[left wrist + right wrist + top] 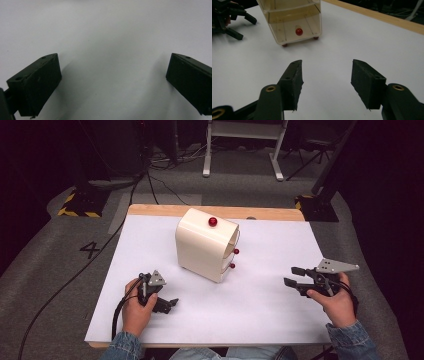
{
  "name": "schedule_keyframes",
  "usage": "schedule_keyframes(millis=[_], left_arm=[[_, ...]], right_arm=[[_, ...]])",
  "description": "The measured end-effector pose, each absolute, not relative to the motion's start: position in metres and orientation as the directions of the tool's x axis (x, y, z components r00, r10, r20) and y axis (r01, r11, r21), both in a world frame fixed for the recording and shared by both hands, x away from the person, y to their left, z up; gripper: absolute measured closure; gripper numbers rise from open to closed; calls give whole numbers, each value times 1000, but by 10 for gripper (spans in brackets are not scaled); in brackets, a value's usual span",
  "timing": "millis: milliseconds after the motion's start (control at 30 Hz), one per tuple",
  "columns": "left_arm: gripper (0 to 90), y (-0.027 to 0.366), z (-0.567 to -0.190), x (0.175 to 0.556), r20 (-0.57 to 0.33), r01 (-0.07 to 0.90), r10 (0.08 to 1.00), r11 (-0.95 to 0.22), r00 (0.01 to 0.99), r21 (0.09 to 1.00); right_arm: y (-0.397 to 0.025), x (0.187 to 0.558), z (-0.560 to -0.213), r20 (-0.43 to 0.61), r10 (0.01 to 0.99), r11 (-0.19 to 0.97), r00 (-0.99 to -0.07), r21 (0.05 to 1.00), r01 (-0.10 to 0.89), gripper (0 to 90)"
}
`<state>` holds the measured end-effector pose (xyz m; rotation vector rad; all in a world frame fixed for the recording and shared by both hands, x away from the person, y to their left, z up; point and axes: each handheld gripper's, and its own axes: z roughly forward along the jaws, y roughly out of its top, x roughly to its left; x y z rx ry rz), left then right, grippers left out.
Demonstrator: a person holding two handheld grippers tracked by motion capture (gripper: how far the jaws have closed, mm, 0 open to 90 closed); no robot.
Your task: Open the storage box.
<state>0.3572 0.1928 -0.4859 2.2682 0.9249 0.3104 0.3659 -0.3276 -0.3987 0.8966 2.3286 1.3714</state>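
Both the left gripper (pixel 172 303) and right gripper (pixel 291 275) are sitting wide open and empty, flanking the cream drawer box (pixel 205 245). The box is standing tall and light-looking, so a one-sided pull on a red knob (pixel 298 31) is probably risking tipping or sliding it.

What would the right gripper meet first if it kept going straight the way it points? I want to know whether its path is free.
Probably the cream drawer cabinet: the open right gripper aims roughly at its front, with bare white table between.
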Motion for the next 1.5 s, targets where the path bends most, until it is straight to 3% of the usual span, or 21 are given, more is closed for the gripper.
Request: schedule_keyframes(millis=[100,467,700,967,1500], left_arm=[[0,193,-486,357,-29,536,692,-530,721,657],[0,193,-486,357,-29,535,692,-530,721,658],[0,193,-486,357,-25,533,690,-535,723,655],[0,193,-486,357,-26,533,690,-535,723,655],[0,193,-486,358,-26,534,690,-535,723,655]], right_arm=[[-312,371,-391,26,599,381,-800,869,314,489],[-264,402,-386,13,521,431,-853,859,277,520],[-240,424,-401,1,482,433,-876,869,240,537],[-219,447,-427,76,492,445,-867,834,325,542],[-190,455,-459,85,410,463,-908,839,287,724]])
